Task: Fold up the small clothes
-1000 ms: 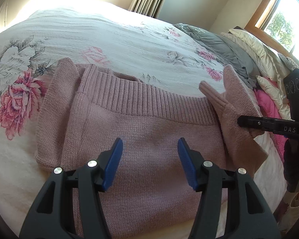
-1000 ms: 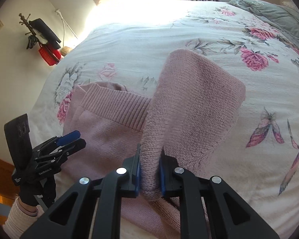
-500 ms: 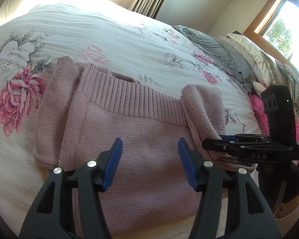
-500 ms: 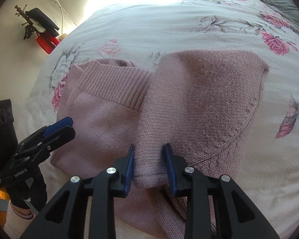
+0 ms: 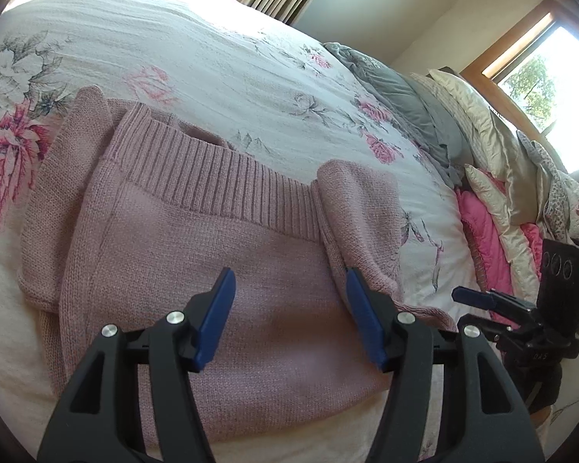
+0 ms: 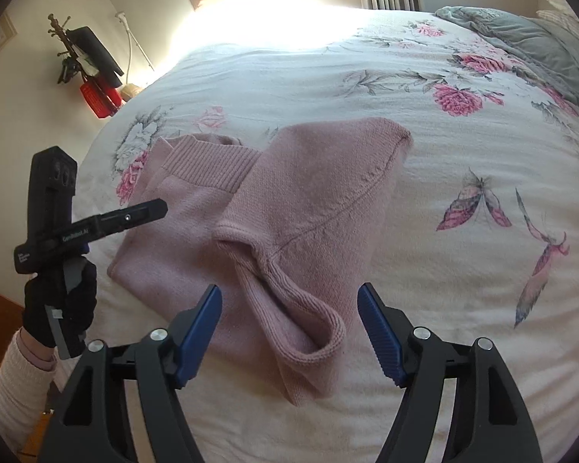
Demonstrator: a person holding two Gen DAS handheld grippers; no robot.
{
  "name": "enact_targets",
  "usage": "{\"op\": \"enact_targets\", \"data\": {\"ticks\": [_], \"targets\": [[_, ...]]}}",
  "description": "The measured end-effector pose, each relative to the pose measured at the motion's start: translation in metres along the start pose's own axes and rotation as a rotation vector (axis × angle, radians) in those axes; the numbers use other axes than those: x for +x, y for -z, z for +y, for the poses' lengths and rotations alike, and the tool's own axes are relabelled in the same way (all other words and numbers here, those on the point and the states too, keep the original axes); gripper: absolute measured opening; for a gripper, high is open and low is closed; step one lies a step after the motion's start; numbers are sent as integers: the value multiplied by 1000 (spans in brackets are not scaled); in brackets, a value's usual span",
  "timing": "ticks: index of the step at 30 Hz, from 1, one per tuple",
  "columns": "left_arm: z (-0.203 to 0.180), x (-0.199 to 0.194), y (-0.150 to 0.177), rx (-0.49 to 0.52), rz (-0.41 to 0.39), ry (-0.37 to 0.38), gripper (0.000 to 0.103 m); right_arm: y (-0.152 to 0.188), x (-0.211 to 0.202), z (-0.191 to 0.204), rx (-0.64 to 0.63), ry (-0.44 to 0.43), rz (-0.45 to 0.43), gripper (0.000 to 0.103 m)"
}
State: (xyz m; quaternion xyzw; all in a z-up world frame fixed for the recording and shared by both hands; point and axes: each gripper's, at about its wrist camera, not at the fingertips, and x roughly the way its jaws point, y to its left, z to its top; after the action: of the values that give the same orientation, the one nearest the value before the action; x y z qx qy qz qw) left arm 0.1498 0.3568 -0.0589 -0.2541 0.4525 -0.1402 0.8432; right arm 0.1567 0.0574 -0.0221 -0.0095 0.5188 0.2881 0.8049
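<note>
**Sleeve laid in, both grippers free above the sweater**

A pink knit sweater (image 5: 220, 270) lies flat near the front edge of the bed (image 6: 463, 308), on the floral bedspread, its ribbed band (image 5: 212, 177) facing the far side. On the right side of the garment a sleeve (image 6: 320, 200) sits doubled over the body, its cuff (image 6: 320, 332) curling open and loose towards the near edge. The opposite side panel is already turned in along the left edge.

The left gripper (image 5: 289, 320) hovers over the middle of the sweater with its jaws spread wide and nothing between them. The right gripper (image 6: 289, 332) is likewise released, its blue pads either side of the cuff without touching it.

By the look of it, the side folds are nearly done and the fold is being checked. The next move probably calls for tidying that slack cuff so it lies flat, then each gripper pinching a corner of the near hem and carrying it over towards the ribbed band, keeping the layers from slipping apart.
</note>
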Motion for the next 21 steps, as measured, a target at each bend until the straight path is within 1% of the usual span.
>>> {"op": "enact_targets", "data": {"ticks": [4,8,10,11,12,13,15,17,18,19,21], "targets": [[-8,16,-2,-39,43,49,62,25,6,-8,10,-25,-9,76],[-18,40,-6,-56,94,59,63,37,21,-1,-17,4,4,77],[-20,54,-8,-81,121,70,63,41,27,3,-31,15,7,77],[-20,60,-10,-97,134,78,63,42,30,5,-38,24,11,73],[-21,67,-11,-111,143,83,63,43,33,7,-43,36,13,65],[-21,73,-13,-121,152,87,63,44,34,8,-51,51,14,60],[-23,86,-16,-138,169,88,63,45,34,9,-64,75,13,36],[-24,98,-19,-159,190,102,63,47,30,8,-62,61,9,23],[-23,105,-19,-171,205,112,63,48,27,7,-54,47,4,19],[-22,110,-18,-186,215,115,63,49,24,6,-50,39,-1,16],[-22,117,-19,-208,216,124,64,52,16,4,-40,17,-18,13]]}}
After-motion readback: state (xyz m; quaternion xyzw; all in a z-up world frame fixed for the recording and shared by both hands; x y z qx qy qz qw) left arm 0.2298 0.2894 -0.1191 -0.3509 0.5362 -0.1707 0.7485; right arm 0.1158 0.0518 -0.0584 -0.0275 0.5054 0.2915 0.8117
